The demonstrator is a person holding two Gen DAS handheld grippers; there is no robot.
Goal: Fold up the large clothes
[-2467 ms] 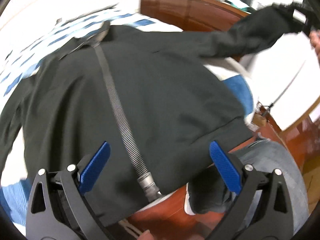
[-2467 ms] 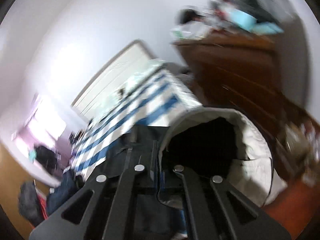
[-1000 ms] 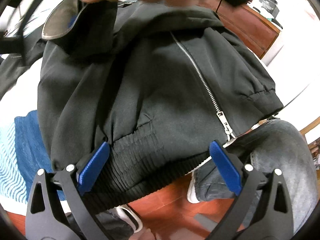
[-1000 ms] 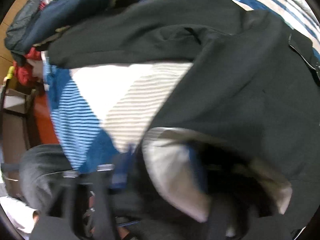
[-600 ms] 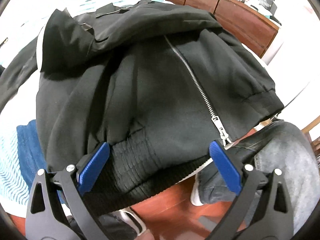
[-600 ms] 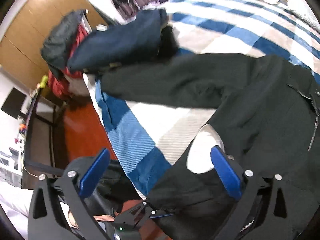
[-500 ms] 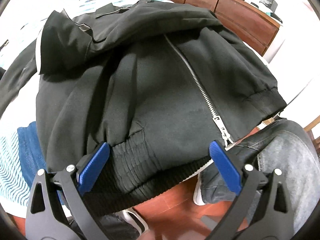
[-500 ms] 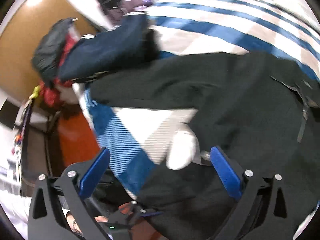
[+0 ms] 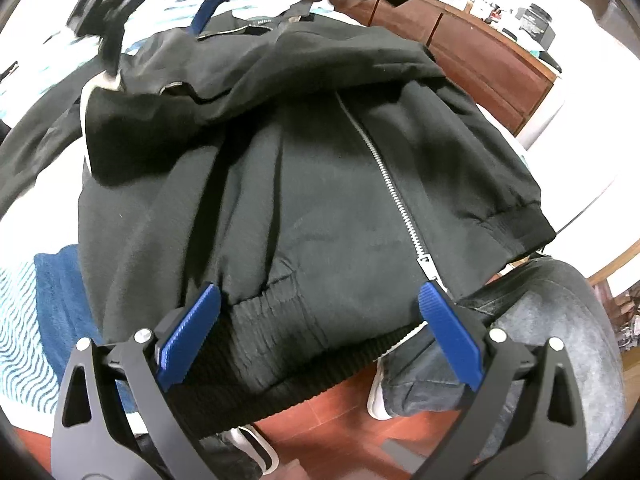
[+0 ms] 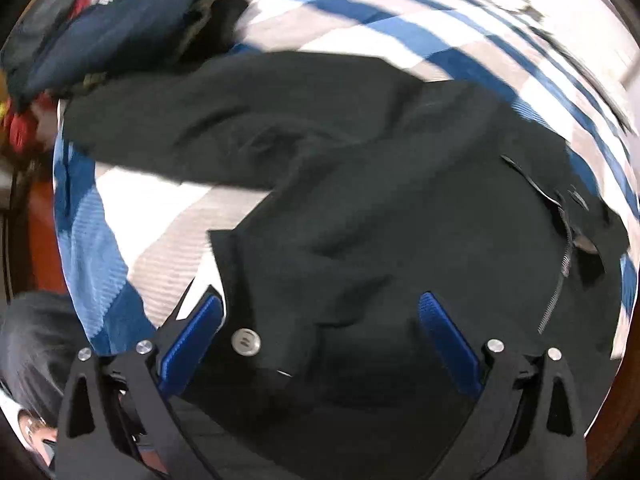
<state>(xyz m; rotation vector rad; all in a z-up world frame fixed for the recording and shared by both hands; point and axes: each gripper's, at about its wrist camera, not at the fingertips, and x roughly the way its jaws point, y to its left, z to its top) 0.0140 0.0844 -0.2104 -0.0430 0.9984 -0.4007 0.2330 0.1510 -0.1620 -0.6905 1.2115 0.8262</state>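
We are holding the left tongs wide apart over the ribbed hem of the black jacket, gripping nothing. The jacket is lying zipped on the bed's blue-and-white striped cover, hem hanging over the bed's edge above the red floor, one sleeve stretching out sideways, the other folded across the chest. Our jeans-clad leg is standing just beside the hem. We are keeping the right tongs spread wide too, pointing down over the jacket's folded cuff with nothing pinched. A dark blue garment is lying beyond that sleeve.
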